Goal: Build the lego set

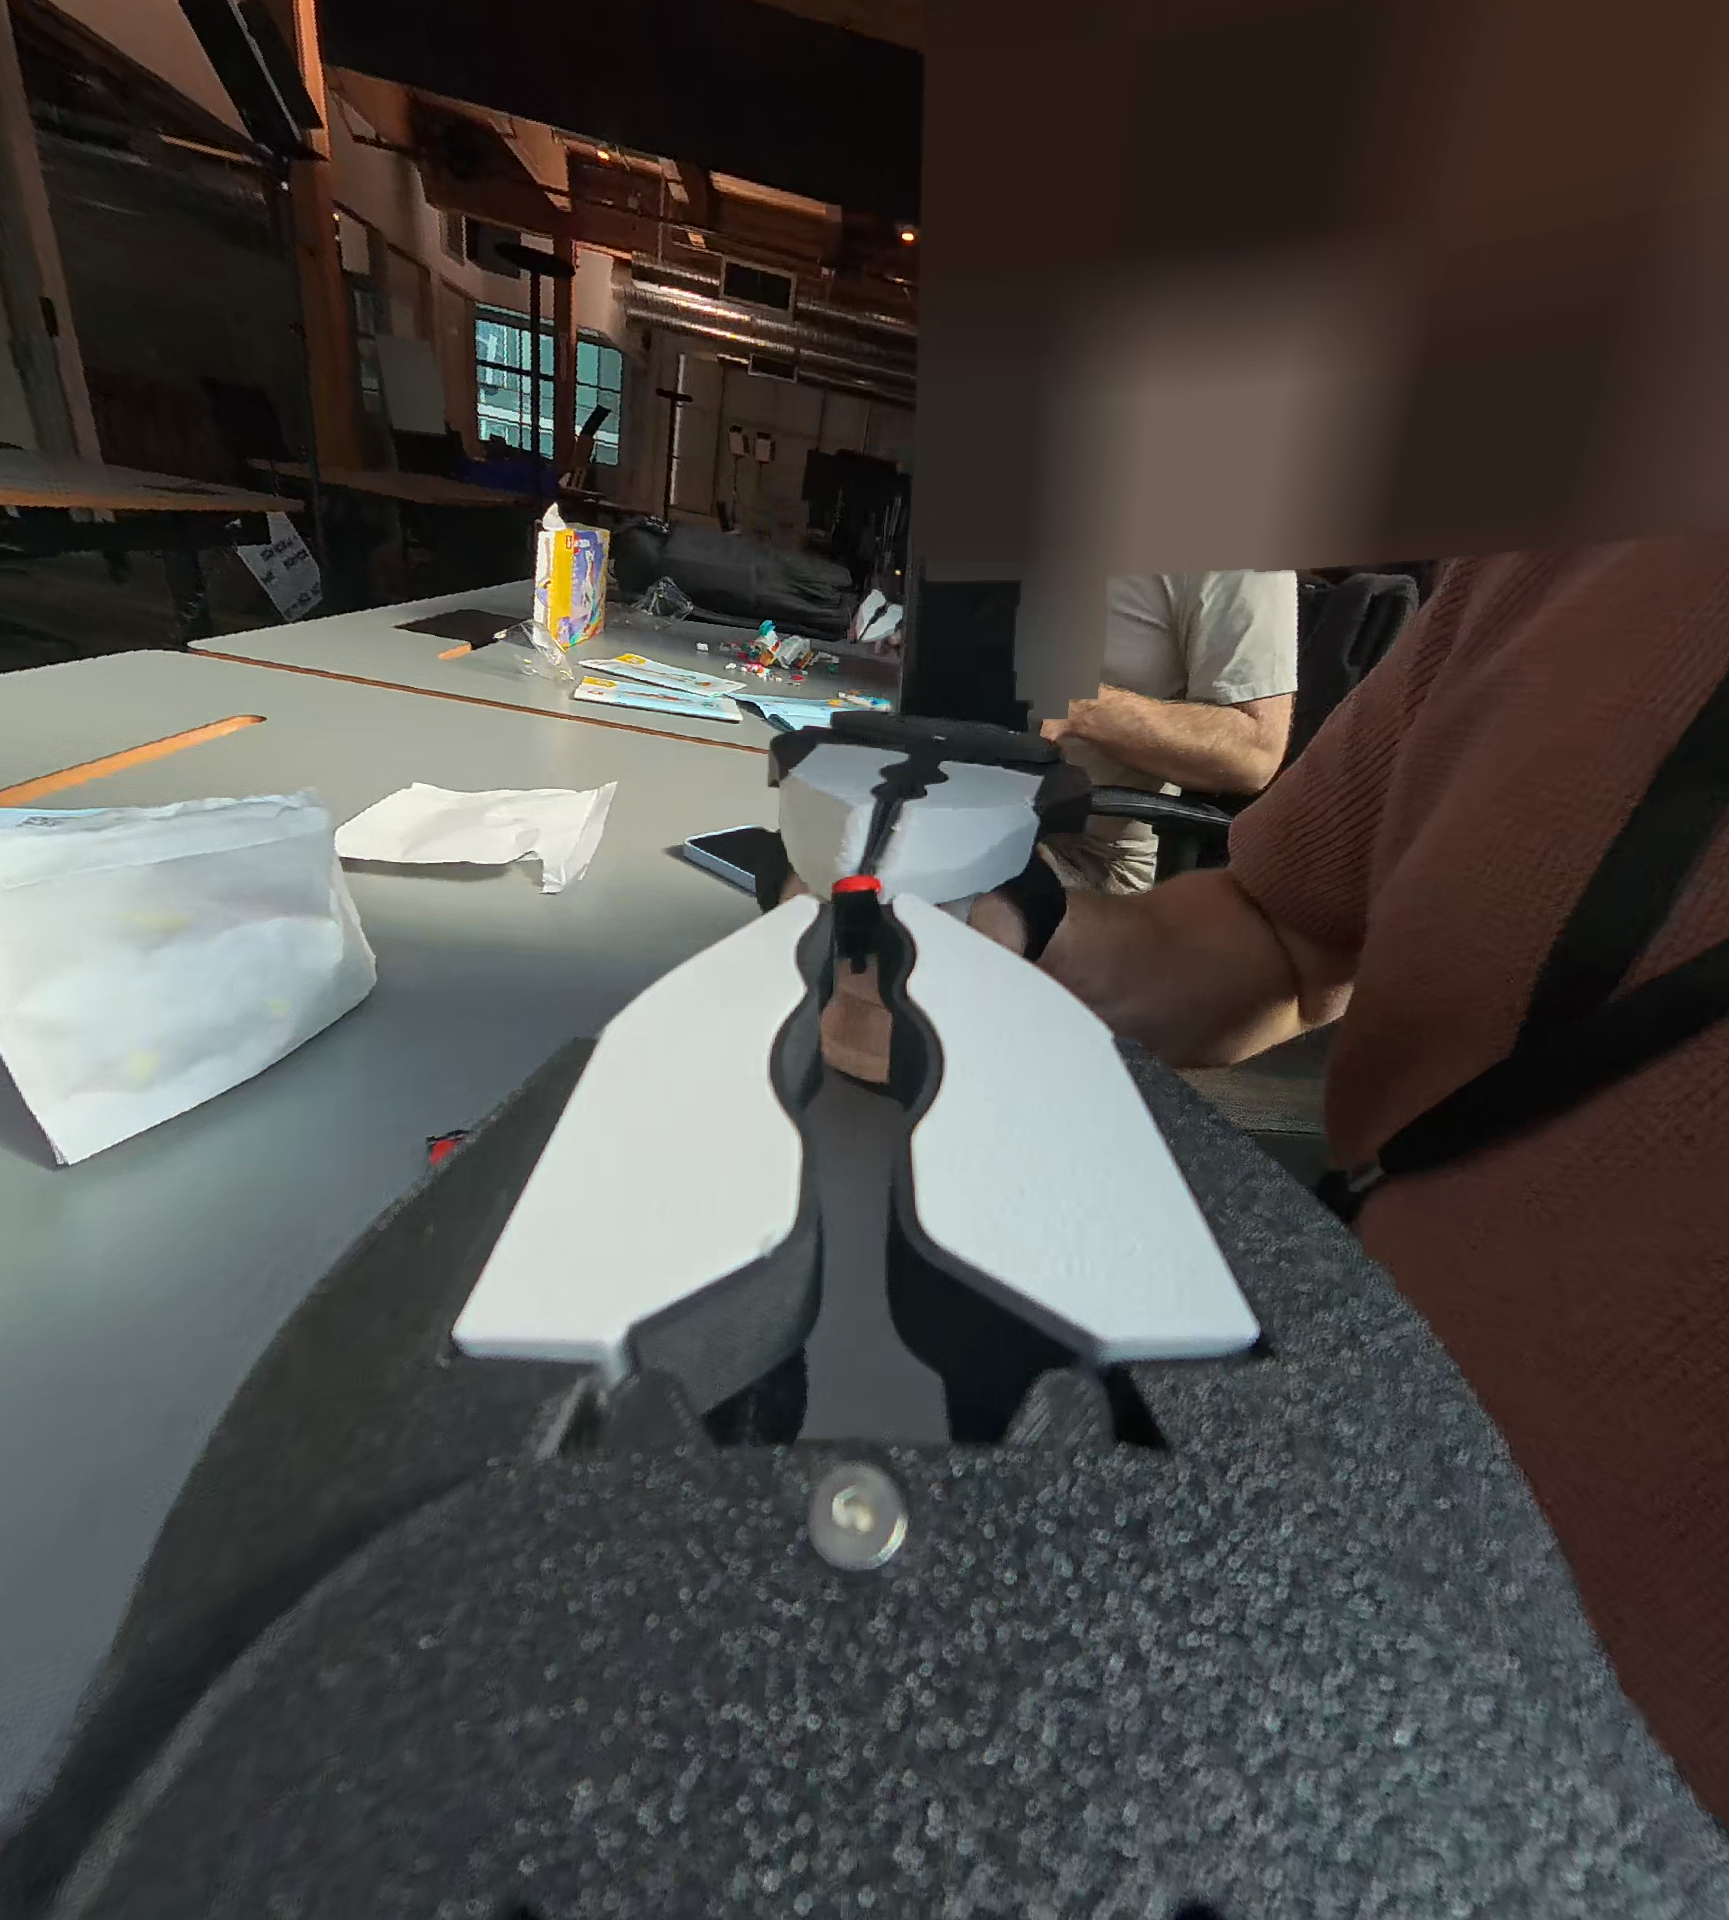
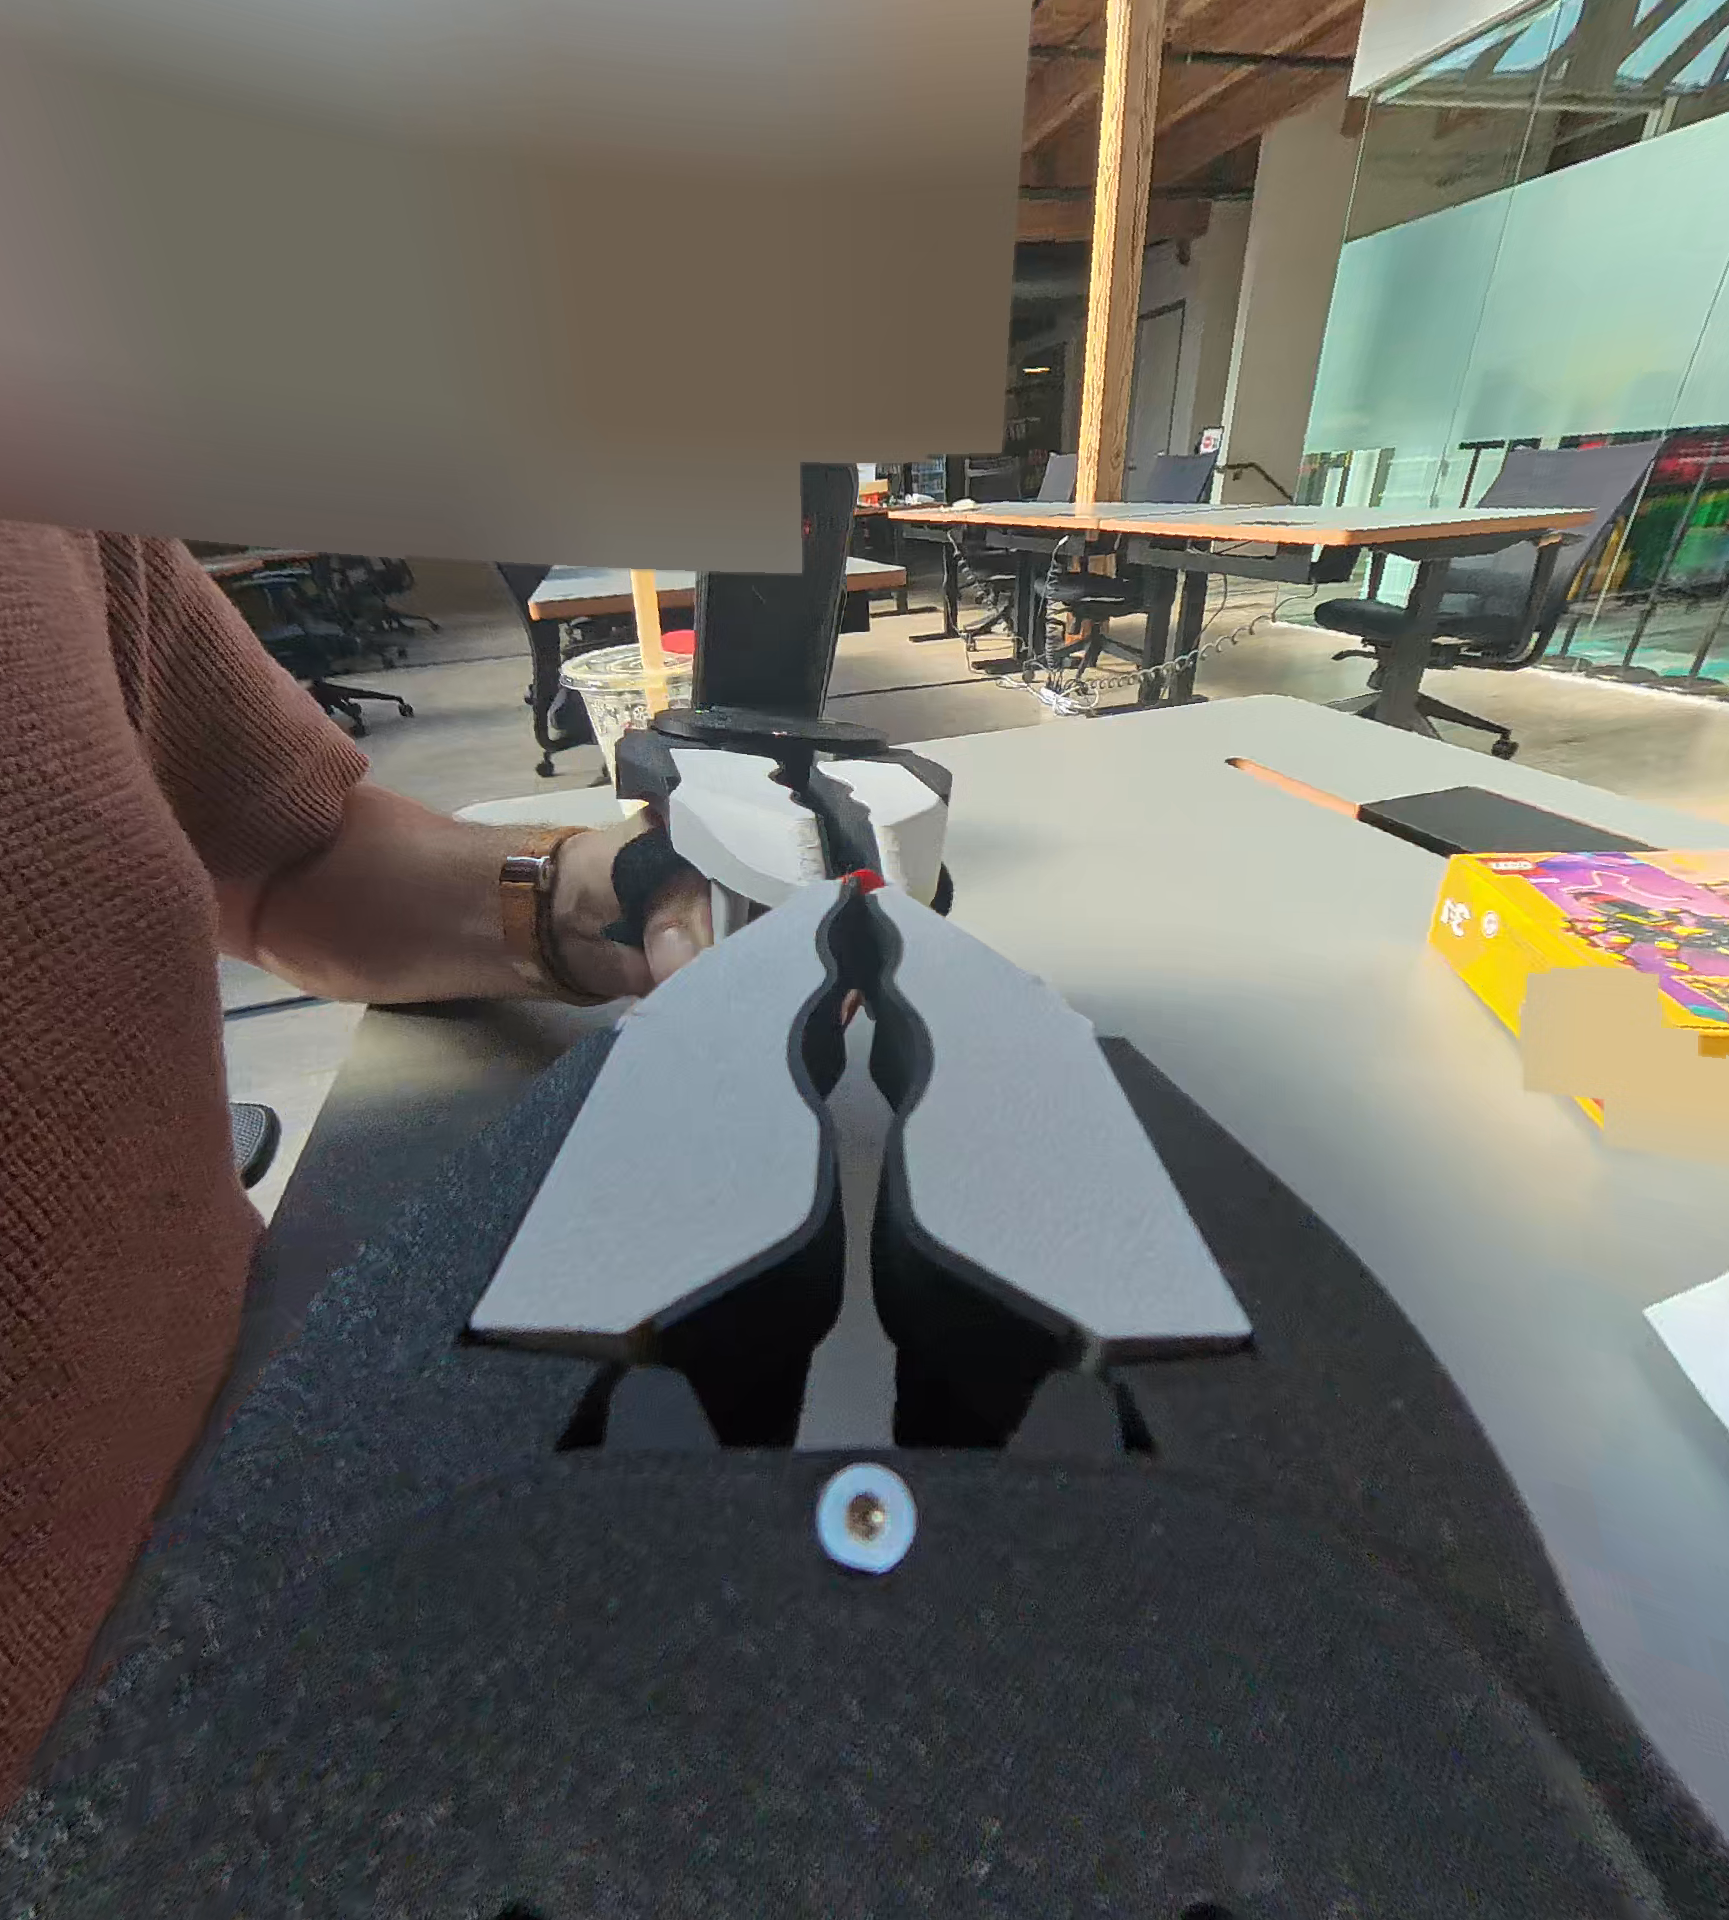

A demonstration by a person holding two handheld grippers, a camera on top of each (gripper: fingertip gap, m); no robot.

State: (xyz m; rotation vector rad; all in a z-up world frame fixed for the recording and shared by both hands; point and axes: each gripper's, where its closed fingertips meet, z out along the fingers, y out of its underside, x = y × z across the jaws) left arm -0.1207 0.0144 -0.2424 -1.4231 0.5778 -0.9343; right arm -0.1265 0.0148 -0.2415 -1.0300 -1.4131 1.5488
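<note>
My left gripper [image 1: 855, 906] is held above the grey table [image 1: 486, 997] and is shut on a small black lego piece with a round red cap [image 1: 857, 886]. The red cap pokes out just past the fingertips. My right gripper [image 2: 857, 902] faces it tip to tip and is shut, its fingertips right at the red cap [image 2: 866, 881]. I cannot tell whether the right fingers pinch any part of the piece. Each gripper also shows in the other's view, the right one [image 1: 872, 871] and the left one [image 2: 842, 871]. A person's hands hold both.
Two white paper bags [image 1: 143, 956] [image 1: 481, 826] and a phone [image 1: 735, 857] lie on the table to the left. A yellow and purple lego box [image 2: 1618, 935] and a black pad [image 2: 1494, 821] lie to the right. A plastic cup [image 2: 631, 686] stands behind the left gripper. Left and right tips are no more than a few centimetres apart.
</note>
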